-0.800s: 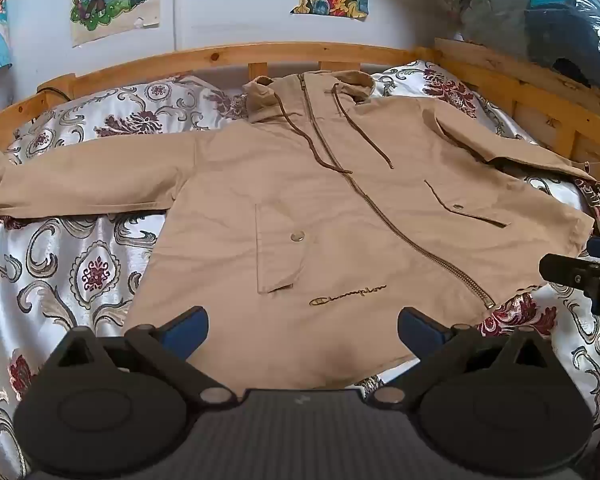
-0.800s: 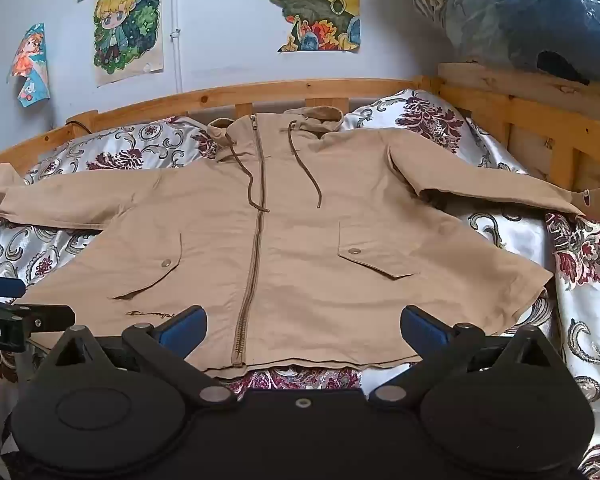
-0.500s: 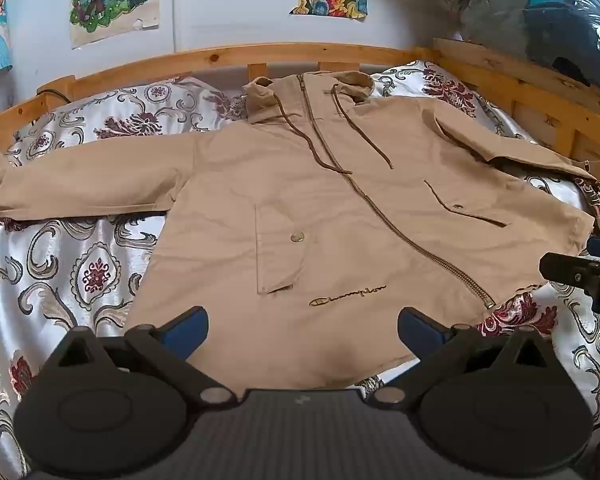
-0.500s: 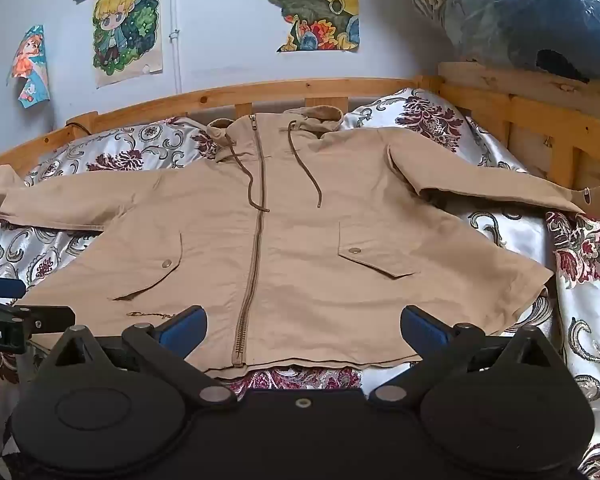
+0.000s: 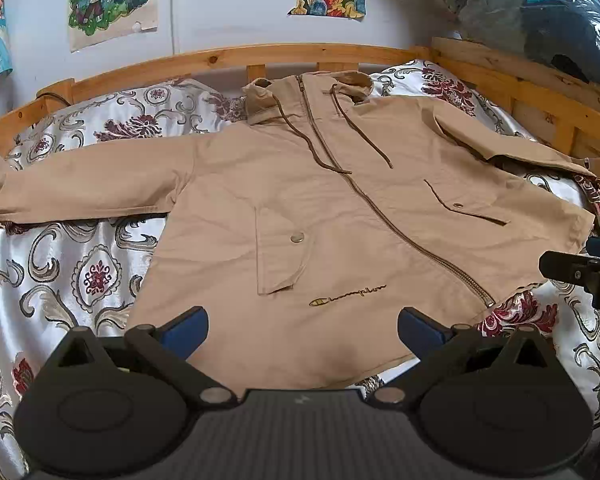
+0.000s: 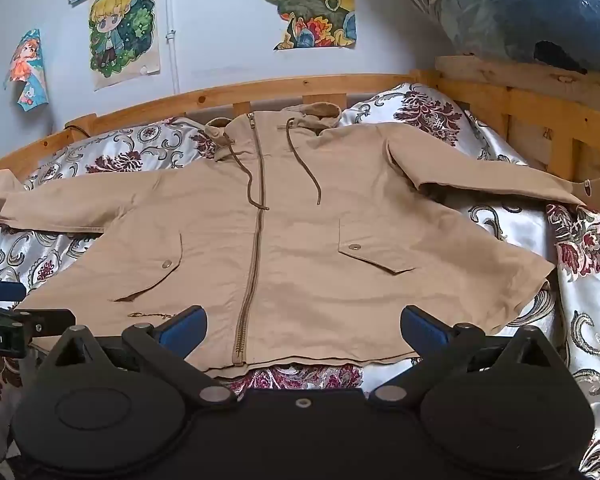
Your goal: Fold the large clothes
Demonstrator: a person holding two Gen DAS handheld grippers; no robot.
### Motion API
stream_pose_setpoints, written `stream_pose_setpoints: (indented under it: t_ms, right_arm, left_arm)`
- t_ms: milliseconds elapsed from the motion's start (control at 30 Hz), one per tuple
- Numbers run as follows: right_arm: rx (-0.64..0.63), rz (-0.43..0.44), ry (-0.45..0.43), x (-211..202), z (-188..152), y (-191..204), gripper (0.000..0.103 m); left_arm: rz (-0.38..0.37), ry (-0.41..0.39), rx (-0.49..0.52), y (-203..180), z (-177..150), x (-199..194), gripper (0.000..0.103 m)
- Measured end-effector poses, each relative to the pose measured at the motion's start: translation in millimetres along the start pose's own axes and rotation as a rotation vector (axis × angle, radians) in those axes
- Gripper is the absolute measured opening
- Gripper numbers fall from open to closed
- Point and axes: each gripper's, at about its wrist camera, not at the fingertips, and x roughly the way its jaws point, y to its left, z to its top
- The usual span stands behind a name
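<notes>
A tan hooded jacket [image 5: 340,208] [image 6: 300,248] lies face up and zipped on the bed, hood toward the headboard, both sleeves spread out sideways. My left gripper [image 5: 302,326] hovers open above the hem on the jacket's logo side, nothing between its blue pads. Over the hem near the zipper's lower end, my right gripper [image 6: 304,326] is open too and holds nothing. Each gripper shows at the edge of the other's view: the right gripper's fingers [image 5: 580,272], the left gripper's fingers [image 6: 8,312].
The bed carries a silvery sheet with a dark red floral print [image 5: 60,272] and a wooden rail [image 5: 260,54] [image 6: 540,96] along its far side and right end. Bagged bedding [image 6: 520,12] is stacked at the upper right. Posters hang on the wall [image 6: 220,20].
</notes>
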Motion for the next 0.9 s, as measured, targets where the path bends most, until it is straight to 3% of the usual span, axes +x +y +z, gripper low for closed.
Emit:
stream_pose_setpoints:
  t_ms: [900]
  right_arm:
    - [0.008, 0.005, 0.000, 0.9, 0.9, -1.3, 0.102]
  left_arm:
    - [0.006, -0.003, 0.007, -2.2, -1.2, 1.3, 0.102]
